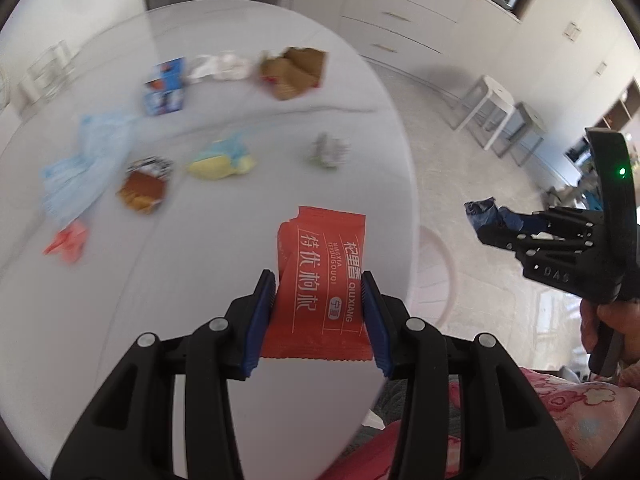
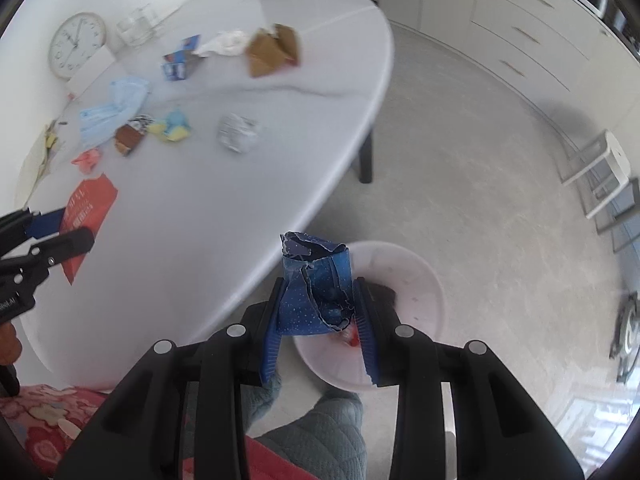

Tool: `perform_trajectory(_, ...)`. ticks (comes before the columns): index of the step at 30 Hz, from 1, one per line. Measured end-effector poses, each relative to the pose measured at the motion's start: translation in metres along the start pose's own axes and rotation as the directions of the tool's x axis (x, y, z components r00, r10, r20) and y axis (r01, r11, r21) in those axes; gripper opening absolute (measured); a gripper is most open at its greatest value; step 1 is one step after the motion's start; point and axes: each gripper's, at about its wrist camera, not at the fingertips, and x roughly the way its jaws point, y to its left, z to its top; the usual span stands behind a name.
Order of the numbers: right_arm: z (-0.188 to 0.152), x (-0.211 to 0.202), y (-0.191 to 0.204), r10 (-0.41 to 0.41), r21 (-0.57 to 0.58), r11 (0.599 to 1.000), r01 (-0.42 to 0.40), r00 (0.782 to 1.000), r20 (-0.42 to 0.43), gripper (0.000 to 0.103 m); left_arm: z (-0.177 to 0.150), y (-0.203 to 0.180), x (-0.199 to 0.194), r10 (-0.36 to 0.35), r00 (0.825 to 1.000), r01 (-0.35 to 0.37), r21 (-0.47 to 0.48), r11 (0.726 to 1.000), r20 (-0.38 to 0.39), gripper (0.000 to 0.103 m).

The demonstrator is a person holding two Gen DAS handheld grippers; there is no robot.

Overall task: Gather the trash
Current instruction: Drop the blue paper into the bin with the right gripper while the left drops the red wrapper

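Item 1, left gripper (image 1: 319, 312): pinching a red snack wrapper (image 1: 320, 280) by its lower half, held above the near edge of the white tabletop (image 1: 240, 220); wrapper upright between the blue pads, torn at its top left corner

Item 2, right gripper (image 2: 318, 312): pinching a crumpled blue dotted wrapper (image 2: 316, 288), held off the tabletop edge, over a pale pink bin (image 2: 400, 272) standing on the floor; something red already lies inside the bin, too hidden to identify

Item 3, trash not yet collected, all on the tabletop: brown paper bag (image 1: 294, 72), white crumpled plastic (image 1: 220, 66), small blue carton (image 1: 166, 88), light blue plastic bag (image 1: 84, 160), brown-and-black snack packet (image 1: 144, 186), yellow-and-blue wrapper (image 1: 222, 160), silver foil ball (image 1: 328, 150), small pink scrap (image 1: 68, 242)

Item 4, progress, by judgement: early; two pieces in hand, eight left

Item 5, risks, by judgement:
- blue wrapper sits near the bin's near rim; released from here it could glance off and land on the floor
- red wrapper is well apart from the bin, with the right gripper between; crossing over risks a knock between the two
- both wrappers are light and slick; a loosened pinch in transit would drop them
- views are motion-blurred, so fast swings make aim poorer
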Motion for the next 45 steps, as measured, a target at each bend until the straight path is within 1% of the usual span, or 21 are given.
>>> perform_trajectory(3,-0.010,0.001,-0.018,0.003,0.011,1.000,-0.003,1.000,-0.009,0.034,0.009,-0.029,0.008,-0.010,1.000,0.010,0.039,0.999,-0.008,0.042)
perform_trajectory(6,-0.013,0.000,-0.024,0.015,0.002,1.000,-0.015,1.000,-0.009,0.034,0.011,-0.049,0.012,-0.014,1.000,0.015,0.062,0.998,-0.016,0.043)
perform_trajectory(14,-0.017,0.001,-0.030,0.033,-0.028,0.999,-0.034,0.999,-0.013,0.034,0.013,-0.075,0.020,-0.018,0.999,0.022,0.101,0.995,-0.038,0.043)
perform_trajectory(16,-0.017,0.008,-0.030,0.038,-0.036,0.999,-0.039,0.998,-0.042,0.038,0.014,-0.082,0.022,-0.020,0.999,0.025,0.112,0.993,-0.039,0.043)
perform_trajectory(17,-0.018,0.012,-0.031,0.015,-0.040,0.999,-0.017,0.998,-0.059,0.053,0.014,-0.084,0.022,-0.022,0.999,0.027,0.117,0.993,-0.041,0.043)
perform_trajectory(18,-0.019,0.012,-0.032,-0.017,-0.036,0.999,0.015,0.998,-0.054,0.072,0.014,-0.088,0.024,-0.021,0.999,0.027,0.125,0.992,-0.044,0.043)
perform_trajectory(19,-0.019,0.008,-0.034,-0.047,-0.028,0.999,0.046,0.998,-0.035,0.078,0.014,-0.091,0.024,-0.020,0.999,0.026,0.132,0.991,-0.046,0.043)
perform_trajectory(20,-0.019,0.004,-0.036,-0.056,-0.021,0.998,0.056,0.998,-0.019,0.087,0.014,-0.093,0.025,-0.019,0.999,0.025,0.140,0.990,-0.047,0.043)
perform_trajectory(21,-0.018,-0.003,-0.040,-0.061,-0.009,0.998,0.061,0.998,0.007,0.092,0.014,-0.097,0.026,-0.019,0.999,0.026,0.150,0.988,-0.049,0.043)
perform_trajectory(24,-0.016,-0.021,-0.054,-0.099,0.036,0.995,0.097,0.993,0.067,0.100,0.015,-0.106,0.028,-0.023,0.998,0.032,0.166,0.986,-0.056,0.043)
perform_trajectory(27,-0.016,-0.038,-0.072,-0.138,0.087,0.988,0.130,0.985,0.101,0.100,0.018,-0.121,0.036,-0.029,0.997,0.042,0.196,0.980,-0.068,0.042)
perform_trajectory(30,-0.018,-0.050,-0.090,-0.168,0.115,0.981,0.155,0.979,0.118,0.100,0.022,-0.138,0.047,-0.054,0.994,0.073,0.227,0.971,-0.090,0.043)
perform_trajectory(32,-0.020,-0.055,-0.100,-0.190,0.121,0.977,0.175,0.974,0.121,0.100,0.024,-0.150,0.056,-0.061,0.993,0.086,0.244,0.966,-0.105,0.055)
perform_trajectory(33,-0.023,-0.058,-0.107,-0.199,0.123,0.975,0.185,0.972,0.122,0.100,0.025,-0.158,0.060,-0.053,0.993,0.078,0.254,0.964,-0.105,0.069)
perform_trajectory(34,-0.024,-0.059,-0.112,-0.204,0.125,0.974,0.190,0.972,0.119,0.100,0.025,-0.163,0.062,-0.047,0.994,0.071,0.255,0.964,-0.101,0.079)
perform_trajectory(35,-0.026,-0.060,-0.118,-0.207,0.127,0.973,0.192,0.971,0.116,0.100,0.026,-0.167,0.062,-0.049,0.994,0.072,0.255,0.964,-0.094,0.080)
perform_trajectory(36,-0.028,-0.060,-0.123,-0.207,0.131,0.973,0.192,0.972,0.110,0.100,0.027,-0.172,0.062,-0.058,0.994,0.078,0.252,0.965,-0.089,0.084)
perform_trajectory(37,-0.029,-0.060,-0.128,-0.205,0.132,0.973,0.190,0.973,0.107,0.100,0.029,-0.175,0.061,-0.060,0.994,0.080,0.245,0.966,-0.090,0.091)
perform_trajectory(39,-0.031,-0.058,-0.135,-0.199,0.130,0.974,0.185,0.974,0.104,0.100,0.032,-0.178,0.058,-0.046,0.996,0.062,0.218,0.974,-0.076,0.095)
perform_trajectory(42,-0.028,-0.056,-0.142,-0.181,0.117,0.979,0.168,0.977,0.109,0.100,0.037,-0.177,0.048,-0.008,0.999,0.016,0.166,0.986,-0.047,0.095)
perform_trajectory(45,-0.022,-0.057,-0.145,-0.158,0.098,0.984,0.146,0.979,0.128,0.100,0.043,-0.173,0.025,0.035,0.999,-0.037,0.092,0.995,0.024,0.095)
